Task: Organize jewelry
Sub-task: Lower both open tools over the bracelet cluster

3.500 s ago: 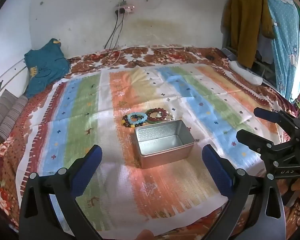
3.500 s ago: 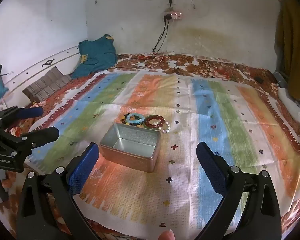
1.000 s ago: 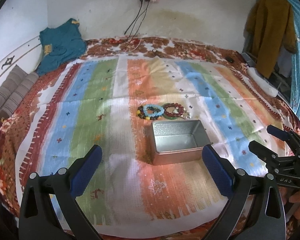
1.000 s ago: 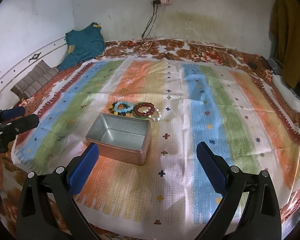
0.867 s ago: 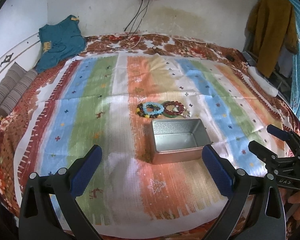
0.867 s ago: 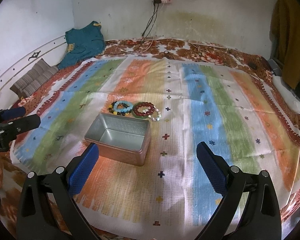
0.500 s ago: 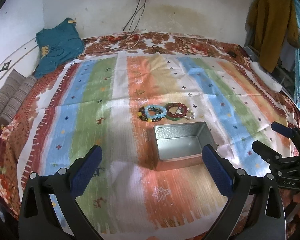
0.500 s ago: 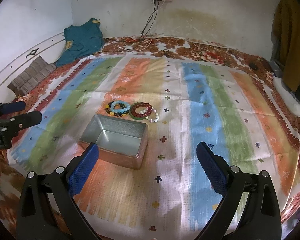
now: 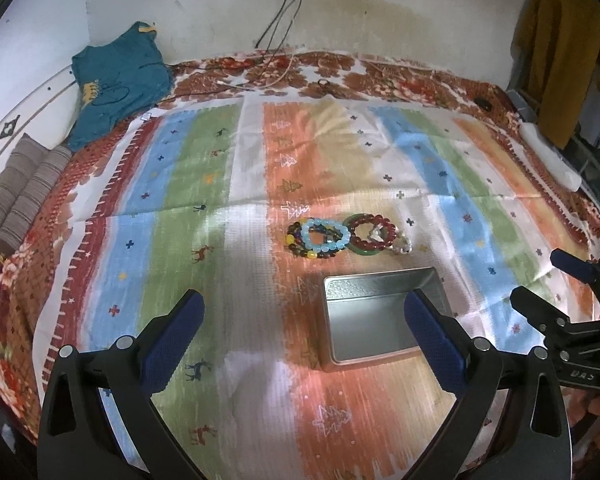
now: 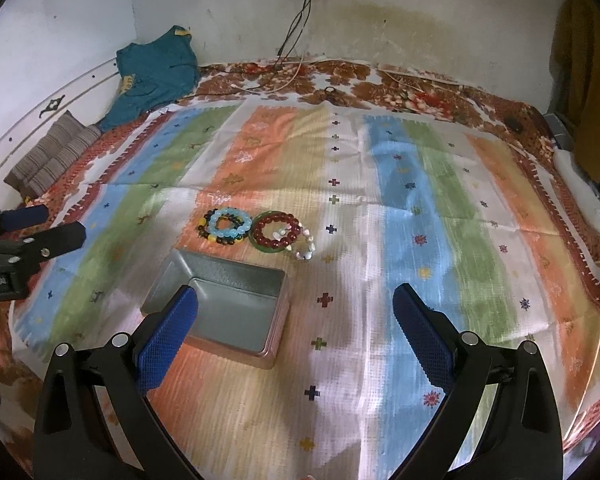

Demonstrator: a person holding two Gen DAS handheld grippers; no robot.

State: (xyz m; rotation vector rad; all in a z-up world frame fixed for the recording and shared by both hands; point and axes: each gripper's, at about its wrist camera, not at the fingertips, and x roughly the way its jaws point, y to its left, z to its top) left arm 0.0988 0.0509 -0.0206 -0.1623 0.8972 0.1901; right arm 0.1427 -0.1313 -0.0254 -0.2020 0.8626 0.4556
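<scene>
Left wrist view: left gripper [image 9: 304,332], jaws wide apart, empty, above striped cloth [image 9: 204,160]. Open metal tin [image 9: 380,320] near right, behind the right finger pad. Bracelets just beyond the tin: light blue bead bracelet [image 9: 326,234] over dark mixed beads; red bead bracelet [image 9: 374,232] on a green bangle. Right gripper [image 9: 556,280] at right edge, jaws apart.

Right wrist view: right gripper [image 10: 296,332], jaws wide apart, empty. Tin [image 10: 224,304] near left; bracelets [image 10: 256,228] just beyond it. Left gripper [image 10: 40,224] at left edge.
</scene>
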